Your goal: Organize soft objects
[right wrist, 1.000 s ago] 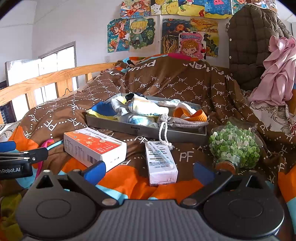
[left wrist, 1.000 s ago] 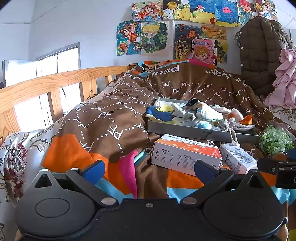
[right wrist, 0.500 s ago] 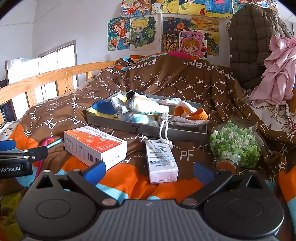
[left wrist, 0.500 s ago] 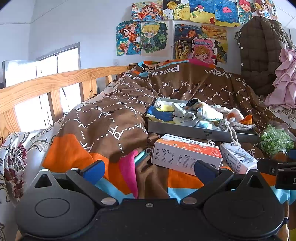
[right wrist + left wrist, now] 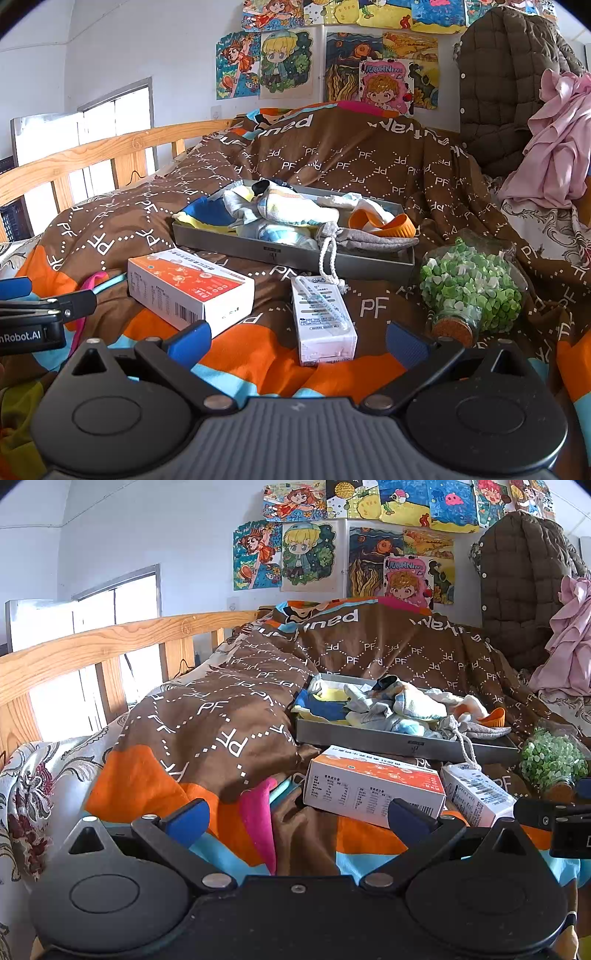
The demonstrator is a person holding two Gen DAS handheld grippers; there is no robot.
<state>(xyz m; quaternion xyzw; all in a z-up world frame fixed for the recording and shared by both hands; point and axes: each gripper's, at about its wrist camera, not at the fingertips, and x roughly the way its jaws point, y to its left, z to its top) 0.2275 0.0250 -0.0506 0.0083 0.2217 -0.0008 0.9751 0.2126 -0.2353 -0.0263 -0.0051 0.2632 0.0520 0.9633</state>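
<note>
Both my grippers hang wide apart, empty: left gripper, right gripper, low over the brown quilt. Gray tray sits ahead, heaped with socks and cloths, a gray drawstring pouch draped on its near rim. Orange-white carton and small white box lie just before it. Pouch looks light, limp; probably pinch a bunched fold, not the cord.

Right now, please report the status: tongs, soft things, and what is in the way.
Left tongs open, empty. Right tongs open, empty. Socks piled in grey tray. Orange box and white carton lie before tray.
</note>
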